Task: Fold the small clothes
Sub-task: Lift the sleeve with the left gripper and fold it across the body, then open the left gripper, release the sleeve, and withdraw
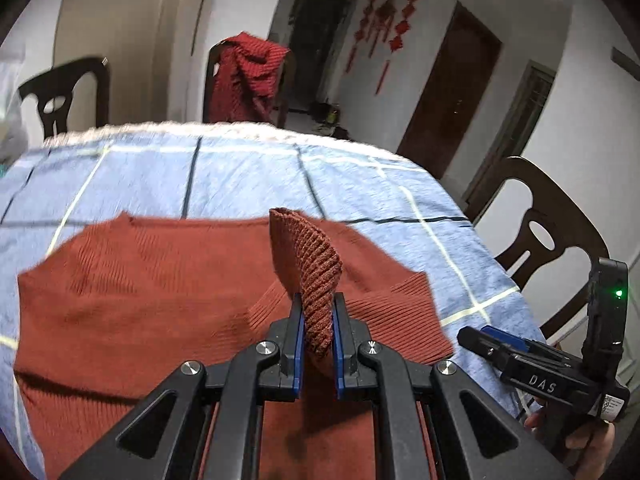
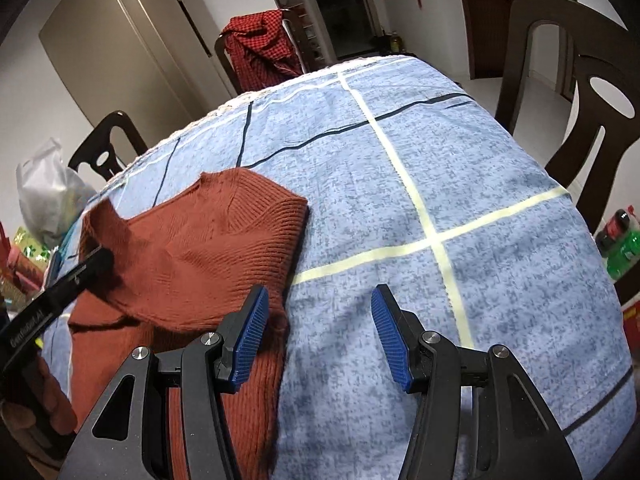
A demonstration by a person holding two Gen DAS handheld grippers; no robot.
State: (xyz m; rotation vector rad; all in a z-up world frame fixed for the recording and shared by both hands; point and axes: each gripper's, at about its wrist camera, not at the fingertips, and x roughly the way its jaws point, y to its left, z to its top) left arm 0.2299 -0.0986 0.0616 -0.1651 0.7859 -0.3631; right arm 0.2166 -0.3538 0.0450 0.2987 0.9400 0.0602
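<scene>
A rust-red knitted sweater [image 1: 160, 280] lies on the blue checked tablecloth [image 1: 248, 176]. My left gripper [image 1: 318, 320] is shut on a ribbed edge of the sweater [image 1: 312, 264], which stands up between its blue pads, lifted above the rest of the garment. In the right wrist view the sweater [image 2: 208, 248] lies at the left, partly folded, with the left gripper [image 2: 96, 260] holding a raised flap. My right gripper [image 2: 318, 332] is open and empty, hovering over the tablecloth [image 2: 440, 184] beside the sweater's right edge. It also shows in the left wrist view [image 1: 476, 338].
Dark wooden chairs [image 1: 548, 232] [image 2: 568, 80] stand around the table. One far chair carries a red garment [image 1: 248, 76]. A plastic bag [image 2: 44, 192] and clutter sit at the left. Bottles [image 2: 620, 244] stand on the floor at the right.
</scene>
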